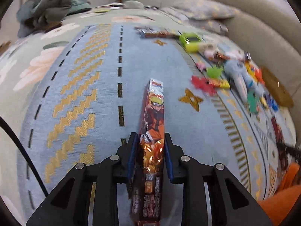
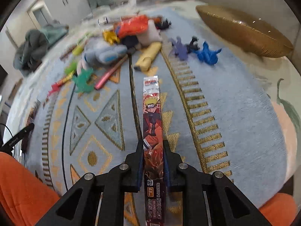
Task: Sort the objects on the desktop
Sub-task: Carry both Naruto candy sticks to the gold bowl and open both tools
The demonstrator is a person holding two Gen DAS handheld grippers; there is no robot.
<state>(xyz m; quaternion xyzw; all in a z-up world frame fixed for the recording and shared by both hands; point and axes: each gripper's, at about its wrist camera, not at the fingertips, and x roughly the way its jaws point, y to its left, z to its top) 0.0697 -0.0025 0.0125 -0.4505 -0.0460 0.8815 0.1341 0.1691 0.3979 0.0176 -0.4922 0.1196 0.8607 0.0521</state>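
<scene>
My left gripper [image 1: 150, 138] is shut on a long Naruto pen box [image 1: 154, 113] that sticks forward above the blue patterned cloth [image 1: 79, 98]. My right gripper [image 2: 152, 145] is shut on a second Naruto pen box [image 2: 152, 111], held the same way. A heap of toys lies ahead: a green case [image 1: 190, 41], a grey plush [image 2: 103, 53], a yellow pouch [image 2: 148, 55], a pink pen [image 2: 111, 72], blue figures [image 2: 207, 53] and small coloured figures [image 1: 202, 83].
A gold leaf-shaped tray [image 2: 242, 30] sits at the far right. More flat packs [image 1: 156, 33] lie at the cloth's far end. A bundle of grey clothes [image 1: 43, 5] lies at the far left. A sofa back [image 1: 244, 5] curves behind. A person sits beyond.
</scene>
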